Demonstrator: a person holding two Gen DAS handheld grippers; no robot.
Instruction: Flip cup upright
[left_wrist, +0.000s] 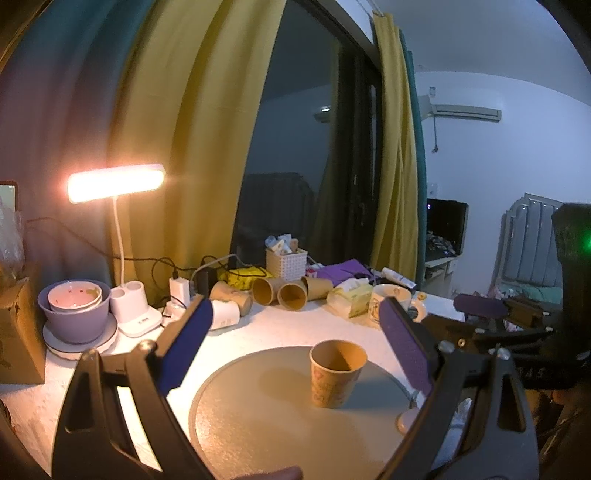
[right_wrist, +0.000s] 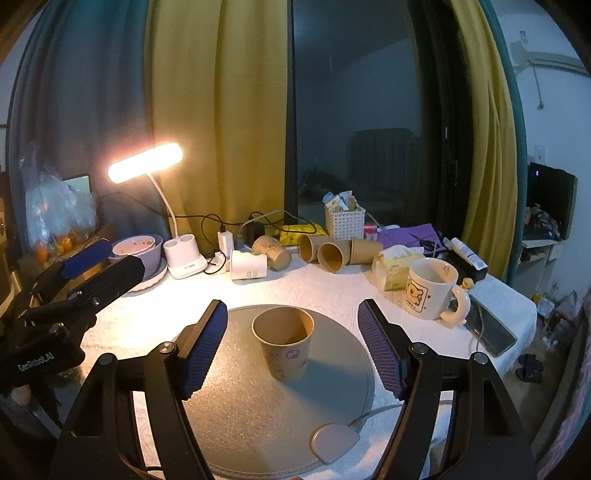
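Note:
A brown paper cup (left_wrist: 334, 373) stands upright, mouth up, on a round grey mat (left_wrist: 258, 413). It also shows in the right wrist view (right_wrist: 283, 341) on the same mat (right_wrist: 258, 406). My left gripper (left_wrist: 295, 347) is open and empty, held back from the cup, which sits nearer its right finger. My right gripper (right_wrist: 291, 347) is open and empty, its blue pads either side of the cup without touching it. The left gripper (right_wrist: 92, 266) shows at the left edge of the right wrist view, the right gripper (left_wrist: 487, 314) at the right of the left wrist view.
Several paper cups (right_wrist: 325, 253) lie on their sides at the back of the white table. A white mug (right_wrist: 432, 288), tissue pack (right_wrist: 397, 267), phone (right_wrist: 491, 328), white basket (right_wrist: 345, 221), lit desk lamp (right_wrist: 146, 162), purple bowl (right_wrist: 138, 251) and a pink pad (right_wrist: 332, 441) surround the mat.

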